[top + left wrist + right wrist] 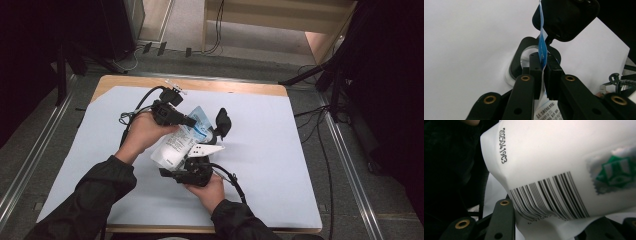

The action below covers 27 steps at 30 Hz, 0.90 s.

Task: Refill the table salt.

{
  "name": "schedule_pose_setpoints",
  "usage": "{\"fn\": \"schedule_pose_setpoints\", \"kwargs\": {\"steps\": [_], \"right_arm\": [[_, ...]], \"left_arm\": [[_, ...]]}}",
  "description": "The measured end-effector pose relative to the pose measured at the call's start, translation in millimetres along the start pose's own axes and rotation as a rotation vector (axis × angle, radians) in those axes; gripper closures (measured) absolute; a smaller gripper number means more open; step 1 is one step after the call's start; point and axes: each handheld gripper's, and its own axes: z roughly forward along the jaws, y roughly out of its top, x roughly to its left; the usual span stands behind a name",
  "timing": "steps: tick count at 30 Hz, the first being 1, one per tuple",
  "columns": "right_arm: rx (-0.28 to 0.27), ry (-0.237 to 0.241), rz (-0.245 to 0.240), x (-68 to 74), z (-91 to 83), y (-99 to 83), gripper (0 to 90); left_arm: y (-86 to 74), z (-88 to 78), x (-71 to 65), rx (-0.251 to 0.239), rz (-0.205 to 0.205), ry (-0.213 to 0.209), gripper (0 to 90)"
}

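pouch: white and blue refill pouch point(176, 142) held up off the white table sheet point(280, 165), mid-table, between both hands
left gripper point(192, 121): clamped tight on the pouch's thin blue top edge point(542, 51)
right gripper point(186, 161): squeezing the fat barcode end point(554, 195)
progress: looks picked up and steadied, top seal not torn yet imo

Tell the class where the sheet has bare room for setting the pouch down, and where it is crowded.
Free: the table's pale sheet right of the right gripper, its left part beside the left sleeve, and the far strip. Crowded: the middle, where the left gripper and right gripper both clamp the white pouch.
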Motion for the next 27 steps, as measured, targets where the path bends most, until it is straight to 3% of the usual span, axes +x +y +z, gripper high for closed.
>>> {"fn": "schedule_pose_setpoints", "kwargs": {"steps": [10, 18, 27], "right_arm": [[0.009, -0.003, -0.021, 1.3, 0.7, -0.8, 67.3], [0.004, -0.009, -0.033, 2.3, 0.6, -0.3, 68.0], [-0.017, 0.029, 0.014, -2.6, -1.5, 1.2, 68.1]], "left_arm": [[-7.8, -5.9, 1.4, -0.005, -0.031, -0.026, 83.4], [-10.4, -8.7, 1.1, -0.016, -0.017, -0.007, 90.0], [-1.9, -1.7, -4.3, 0.007, -0.006, 0.049, 89.7]]}}
